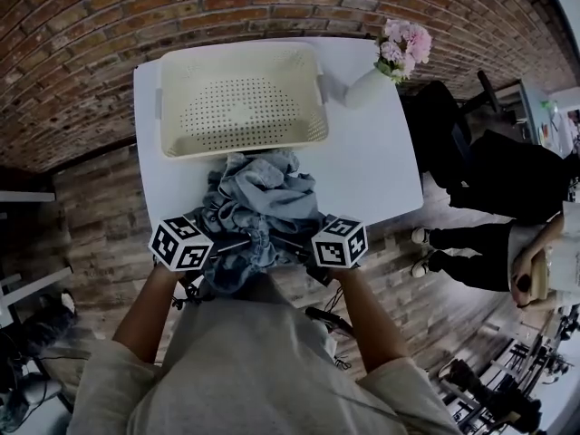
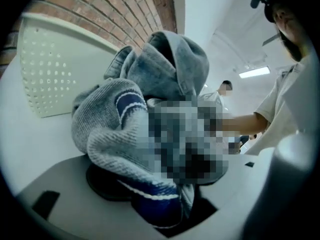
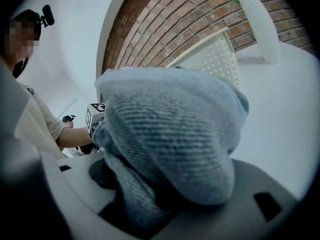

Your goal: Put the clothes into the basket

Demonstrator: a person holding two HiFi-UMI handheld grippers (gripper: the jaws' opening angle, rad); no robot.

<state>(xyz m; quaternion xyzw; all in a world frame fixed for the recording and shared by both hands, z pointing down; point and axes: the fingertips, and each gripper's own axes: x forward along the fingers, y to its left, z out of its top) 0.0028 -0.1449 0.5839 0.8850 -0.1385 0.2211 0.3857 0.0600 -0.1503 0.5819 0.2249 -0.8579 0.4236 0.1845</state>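
Observation:
A bundle of grey-blue clothes (image 1: 263,198) lies bunched at the white table's near edge, just in front of the cream perforated basket (image 1: 237,51). My left gripper (image 1: 222,243) and right gripper (image 1: 294,243) hold its near end from either side. In the left gripper view, a grey knit piece with navy stripes (image 2: 115,129) is pinched in the left gripper (image 2: 160,204), with the basket (image 2: 50,69) behind it. In the right gripper view, pale grey-blue knit (image 3: 175,129) fills the right gripper (image 3: 150,204) and hides the pads.
A white vase (image 1: 367,87) with pink flowers (image 1: 405,43) stands on the table (image 1: 372,161) right of the basket. A brick wall runs behind and to the left. People sit beyond the table's right side (image 1: 489,234). The vase (image 3: 260,26) also shows in the right gripper view.

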